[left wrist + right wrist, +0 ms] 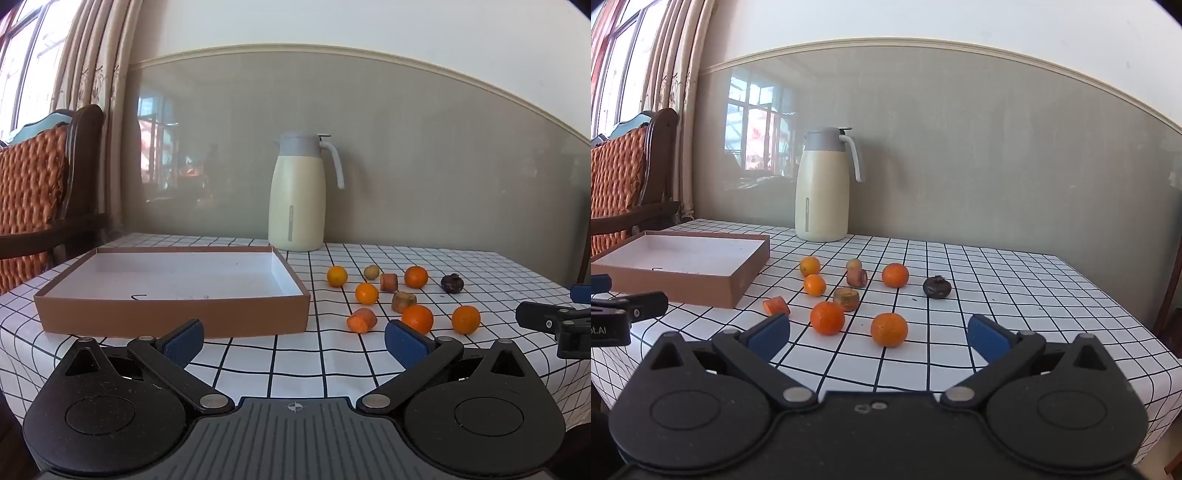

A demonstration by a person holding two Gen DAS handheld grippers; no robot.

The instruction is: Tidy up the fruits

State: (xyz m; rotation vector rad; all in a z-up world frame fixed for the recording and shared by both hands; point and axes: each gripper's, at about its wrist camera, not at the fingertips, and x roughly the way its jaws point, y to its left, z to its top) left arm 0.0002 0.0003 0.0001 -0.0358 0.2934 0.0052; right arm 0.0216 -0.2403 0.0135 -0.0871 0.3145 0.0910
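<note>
Several oranges lie on the checked tablecloth, among them the nearest orange (889, 329) and another orange (827, 317). Carrot chunks (776, 306) and a dark round fruit (936, 287) lie among them. An empty brown cardboard box (173, 284) with a white inside stands left of the fruit. My left gripper (293, 341) is open and empty, low at the table's near edge in front of the box's right corner. My right gripper (879, 338) is open and empty, just short of the nearest orange. The fruit group also shows in the left wrist view (417, 318).
A cream thermos jug (297, 194) stands at the back by the grey wall. A wooden chair with an orange cushion (33, 199) stands left of the table. The table's right edge (1145, 332) drops off near a dark wooden post.
</note>
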